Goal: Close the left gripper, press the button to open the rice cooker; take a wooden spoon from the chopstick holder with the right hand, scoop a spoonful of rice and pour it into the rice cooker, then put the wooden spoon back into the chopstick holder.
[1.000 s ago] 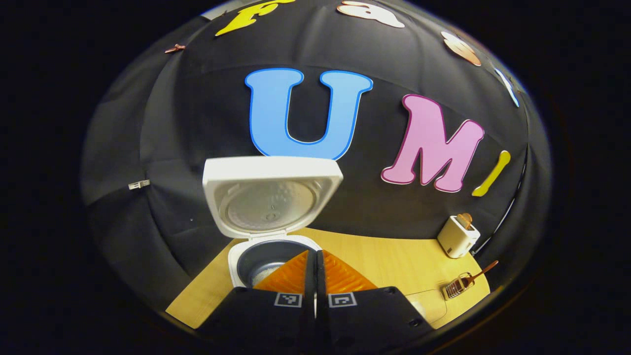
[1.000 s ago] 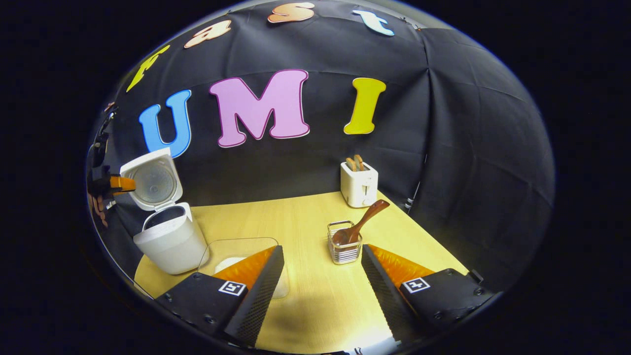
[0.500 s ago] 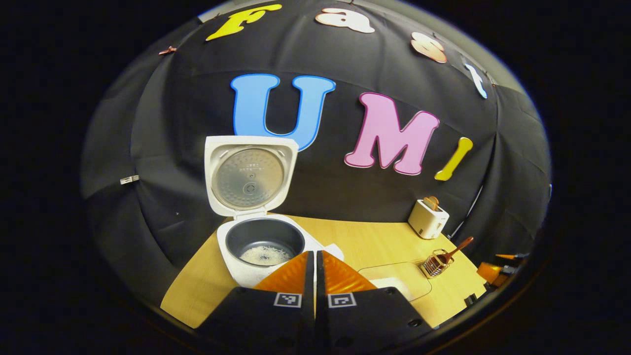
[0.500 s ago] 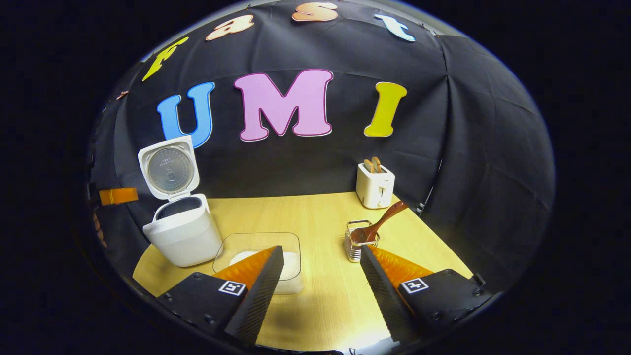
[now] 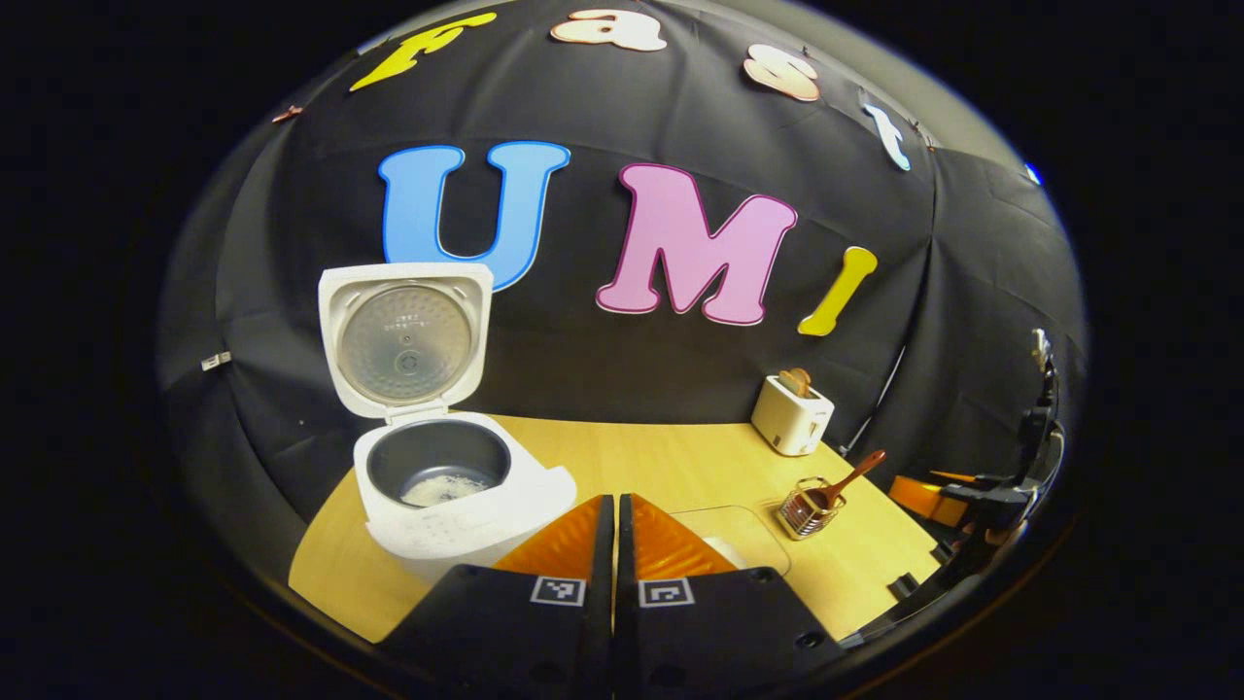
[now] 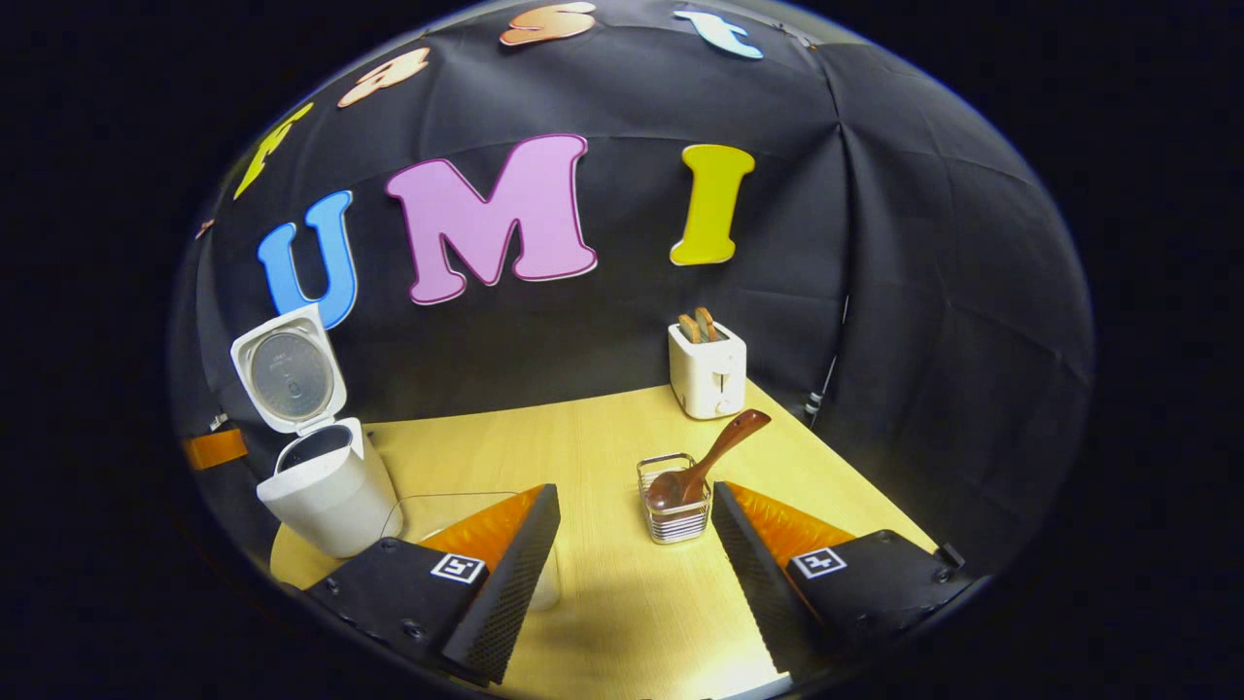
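At the surface's (image 6: 603,428) left end, the rice cooker (image 5: 442,486) stands lid-up; the left tool (image 5: 614,515) is closed, empty. Right tool (image 6: 632,506) gapes near the wooden spoon (image 6: 705,462) in the chopstick holder (image 6: 675,510).

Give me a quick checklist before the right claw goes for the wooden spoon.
1. Rice cooker lid up, pot exposed: ok.
2. Right claw open wide enough for the handle: ok.
3. Wooden spoon in the chopstick holder, handle leaning up and to the right in the right gripper view, free to grab: ok.
4. Left claw shut and off the cooker: ok.
5. Clear rice container open for scooping: cannot tell, the claws hide most of it.
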The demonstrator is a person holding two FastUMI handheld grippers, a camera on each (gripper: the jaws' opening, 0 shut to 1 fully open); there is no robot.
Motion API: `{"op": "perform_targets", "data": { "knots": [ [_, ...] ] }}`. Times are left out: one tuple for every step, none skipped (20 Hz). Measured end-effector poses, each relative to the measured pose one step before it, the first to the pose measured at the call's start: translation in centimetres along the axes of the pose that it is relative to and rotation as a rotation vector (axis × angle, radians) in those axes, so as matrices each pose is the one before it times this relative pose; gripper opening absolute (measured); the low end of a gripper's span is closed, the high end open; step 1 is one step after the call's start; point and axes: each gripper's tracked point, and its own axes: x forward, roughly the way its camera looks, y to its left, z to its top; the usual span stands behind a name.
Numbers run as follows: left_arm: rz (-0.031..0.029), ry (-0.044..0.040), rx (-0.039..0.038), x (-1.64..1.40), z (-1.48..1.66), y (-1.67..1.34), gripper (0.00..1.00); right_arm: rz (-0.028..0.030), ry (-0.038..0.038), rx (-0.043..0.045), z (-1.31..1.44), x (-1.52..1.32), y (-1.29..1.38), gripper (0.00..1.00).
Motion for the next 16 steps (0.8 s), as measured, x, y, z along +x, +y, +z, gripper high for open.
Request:
{"op": "perform_targets", "data": {
  "knots": [
    [0.00446, -0.00301, -0.01665, 0.172, 0.194, -0.346, 0.06, 0.00234, 0.01797, 0.01037, -0.368, 0.797, -0.665, 0.99],
    [0.00412, -0.00409, -0.01031, 0.124, 0.121, -0.297, 0.06, 0.00693, 0.01154, 0.00815, -0.094, 0.705, -0.45, 0.99],
    [0.0112, -0.0074, -0.00493, 0.093, 0.234, -0.084, 0.08, 0.0041, 0.00549, 0.0036, -0.015, 0.77, -0.593, 0.98],
    [0.00633, -0.00429, -0.00214, 0.168, 0.033, -0.205, 0.16, -0.00006, 0.00661, -0.00041, 0.056, 0.843, -0.766, 0.98],
    [0.00495, -0.00128, -0.00058, 0.002, 0.009, -0.222, 0.24, 0.00032, 0.00518, 0.00149, -0.034, 0.836, -0.789, 0.99],
    [0.01044, -0.00039, 0.00232, 0.07, -0.139, -0.124, 0.49, 0.00447, 0.00632, 0.00565, -0.004, 1.067, -0.677, 0.99],
    [0.0244, 0.00243, 0.00863, 0.224, -0.225, 0.076, 0.75, 0.00278, 0.01182, 0.01096, -0.132, 1.234, -0.601, 0.99],
    [0.01327, 0.00679, 0.0062, -0.098, -0.202, 0.033, 1.0, 0.00125, 0.01659, 0.0149, -0.298, 1.124, -0.602, 0.98],
    [0.02812, 0.00593, 0.00538, -0.04, -0.156, 0.183, 0.99, 0.00085, 0.01216, 0.01773, -0.215, 1.113, -0.558, 0.99],
    [0.01923, 0.00729, 0.00224, -0.04, -0.179, -0.046, 0.96, -0.00494, 0.01395, 0.02062, -0.182, 1.122, -0.584, 0.99],
    [0.0104, 0.00541, 0.00025, -0.047, -0.107, -0.156, 0.96, -0.00336, 0.01746, 0.02062, -0.385, 1.087, -0.444, 0.99],
    [0.00874, 0.00247, 0.00247, -0.155, -0.114, -0.128, 0.96, 0.0025, 0.01738, 0.01637, -0.322, 1.022, -0.294, 0.99],
    [0.01224, 0.00422, 0.00624, -0.151, -0.1, 0.058, 0.96, 0.01295, 0.01541, 0.01165, -0.316, 0.877, -0.01, 0.99],
    [0.01458, 0.00644, 0.0088, -0.029, -0.215, 0.112, 0.96, 0.00765, 0.00802, 0.00879, -0.041, 0.874, -0.076, 0.99],
    [0.01248, 0.00854, 0.00892, -0.094, -0.128, 0.051, 0.96, -0.00099, 0.0022, 0.0111, 0.032, 0.842, -0.273, 0.99],
    [0.01044, 0.00853, 0.00784, 0.0, -0.245, -0.019, 0.96, 0.00629, -0.00234, 0.01362, 0.195, 0.853, 0.008, 0.99]
  ]
}}
